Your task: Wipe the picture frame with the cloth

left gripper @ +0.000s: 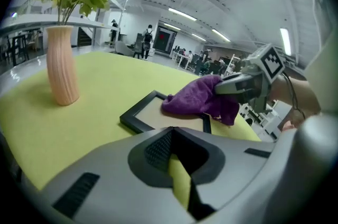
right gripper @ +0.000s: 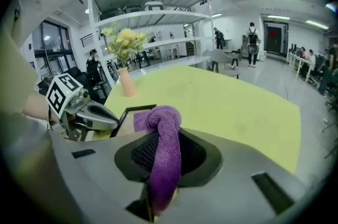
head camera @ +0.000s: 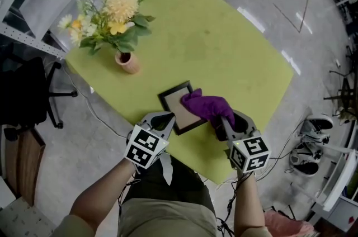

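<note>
Black rectangular picture frame (head camera: 178, 111) lies flat near the front edge of the yellow-green table (head camera: 224, 46), its long axis running away from the person and leaning slightly left, toward the pink vase of flowers (head camera: 128, 61). The right gripper (head camera: 223, 125) clamps a purple cloth (head camera: 208, 106) draped over the frame's right side. The left gripper (head camera: 163, 119), jaws closed on nothing, sits at the frame's near left corner.
</note>
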`<action>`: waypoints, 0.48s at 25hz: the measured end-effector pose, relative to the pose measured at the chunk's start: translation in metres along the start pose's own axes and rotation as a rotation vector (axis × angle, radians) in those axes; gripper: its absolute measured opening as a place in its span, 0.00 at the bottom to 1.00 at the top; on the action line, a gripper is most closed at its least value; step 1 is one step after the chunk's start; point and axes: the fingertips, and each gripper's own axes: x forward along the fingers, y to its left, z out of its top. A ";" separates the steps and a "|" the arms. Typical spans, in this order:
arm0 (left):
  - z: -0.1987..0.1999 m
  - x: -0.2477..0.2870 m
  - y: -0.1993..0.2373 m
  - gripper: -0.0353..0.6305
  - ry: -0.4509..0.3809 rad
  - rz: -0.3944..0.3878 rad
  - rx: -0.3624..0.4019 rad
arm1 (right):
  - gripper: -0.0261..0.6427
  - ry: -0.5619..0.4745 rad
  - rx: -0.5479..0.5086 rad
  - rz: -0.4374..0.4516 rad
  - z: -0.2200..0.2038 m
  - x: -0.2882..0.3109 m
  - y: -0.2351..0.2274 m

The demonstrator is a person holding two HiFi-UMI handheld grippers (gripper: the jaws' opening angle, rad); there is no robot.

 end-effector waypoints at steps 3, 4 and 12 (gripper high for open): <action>0.021 -0.022 0.009 0.06 -0.064 0.053 -0.040 | 0.15 -0.086 0.017 -0.016 0.027 -0.023 0.000; 0.035 -0.032 0.011 0.06 -0.096 0.078 -0.012 | 0.15 -0.116 0.021 -0.017 0.037 -0.030 0.002; 0.133 -0.110 0.021 0.06 -0.265 0.176 0.111 | 0.15 -0.339 -0.013 -0.028 0.124 -0.091 0.021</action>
